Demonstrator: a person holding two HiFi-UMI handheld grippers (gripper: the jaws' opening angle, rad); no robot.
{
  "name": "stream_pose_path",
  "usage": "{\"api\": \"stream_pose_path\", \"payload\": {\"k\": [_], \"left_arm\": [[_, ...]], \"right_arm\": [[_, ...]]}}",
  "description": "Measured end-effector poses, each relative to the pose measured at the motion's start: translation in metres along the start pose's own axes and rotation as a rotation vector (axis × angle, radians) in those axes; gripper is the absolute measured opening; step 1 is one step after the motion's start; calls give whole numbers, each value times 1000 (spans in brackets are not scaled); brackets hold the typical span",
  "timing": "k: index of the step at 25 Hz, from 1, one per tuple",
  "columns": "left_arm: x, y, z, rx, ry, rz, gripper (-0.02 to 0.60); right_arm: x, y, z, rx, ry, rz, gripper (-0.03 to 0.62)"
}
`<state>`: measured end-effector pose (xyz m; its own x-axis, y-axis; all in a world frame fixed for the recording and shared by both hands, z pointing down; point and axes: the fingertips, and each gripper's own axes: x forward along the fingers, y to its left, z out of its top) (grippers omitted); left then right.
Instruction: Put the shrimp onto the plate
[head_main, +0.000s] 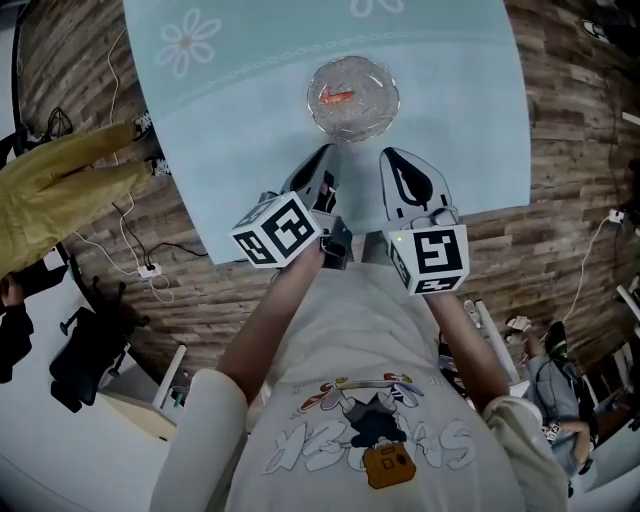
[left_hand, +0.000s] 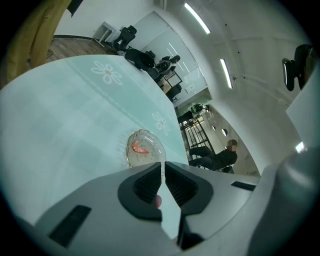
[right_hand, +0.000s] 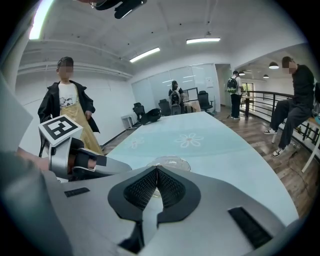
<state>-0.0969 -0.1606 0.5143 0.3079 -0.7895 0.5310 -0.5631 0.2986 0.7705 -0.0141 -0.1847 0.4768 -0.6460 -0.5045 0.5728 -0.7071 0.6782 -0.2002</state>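
Note:
An orange shrimp (head_main: 337, 97) lies inside a clear glass plate (head_main: 372, 115) on the pale teal tablecloth (head_main: 250, 110). In the left gripper view the shrimp (left_hand: 140, 148) shows in the plate (left_hand: 152, 142) just beyond the jaw tips. My left gripper (head_main: 325, 152) sits at the table's near edge, short of the plate, shut with nothing in it. Beside it on the right, my right gripper (head_main: 388, 156) is also shut and empty. In the right gripper view the plate (right_hand: 175, 161) peeks over my right gripper (right_hand: 156, 169), with the left gripper's body (right_hand: 75, 160) at the left.
The table edge (head_main: 215, 255) runs close to my body, with wooden floor and cables (head_main: 140, 265) beyond it. A person in yellow (head_main: 60, 190) stands at the left. Other people (right_hand: 295, 100) and office chairs (right_hand: 145, 114) are farther off.

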Motion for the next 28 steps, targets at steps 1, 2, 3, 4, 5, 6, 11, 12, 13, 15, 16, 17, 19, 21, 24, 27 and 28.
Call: {"api": "stream_pose_path", "payload": {"k": [1,2,3,4,5,6,11,12,13,15,16,17,19,21,24,27,28], "left_arm": [[-4,-3,1,19,1,-6,26],[-9,-5,1,41,2,-11,9],[-12,-9,2,69,3,-16,8],[-14,-14,3,102,3,-24,8],[-17,-19,4,140,2,-31,8],[-20,-24,5,183,1,-38,8],[-39,-48,7,375,-18,-58,8],[-42,-51,4,400,-16,-62,8],[-45,-53,2,423,-11,-66,8],[-52,-57,-2,465,-2,-80,8],[-53,-60,-3,486,0,-91,8],[-53,-64,-2,507,-1,-105,8],[-54,-75,-1,536,1,-134,8],[-61,-84,-6,543,14,-155,8],[-72,-93,-11,538,29,-177,8],[-79,-104,-4,552,4,-203,8],[-83,-108,-1,555,-4,-211,8]], "right_arm": [[0,1,1,23,3,4,25],[0,2,1,48,7,9,25],[1,2,3,66,10,12,25],[1,2,6,74,10,13,25],[1,1,8,76,8,15,25],[0,1,11,80,5,17,25],[-7,3,19,89,1,28,25],[-9,2,18,92,4,25,25],[-10,1,18,98,7,20,25],[-14,1,19,102,7,11,25],[-16,0,20,98,5,8,25],[-16,-1,24,90,1,7,25],[-20,-4,33,75,-8,14,25],[-32,-4,37,64,-12,18,25],[-47,-5,39,66,-11,9,25],[-53,-8,46,74,-24,-9,25],[-55,-7,47,82,-25,-14,25]]}}
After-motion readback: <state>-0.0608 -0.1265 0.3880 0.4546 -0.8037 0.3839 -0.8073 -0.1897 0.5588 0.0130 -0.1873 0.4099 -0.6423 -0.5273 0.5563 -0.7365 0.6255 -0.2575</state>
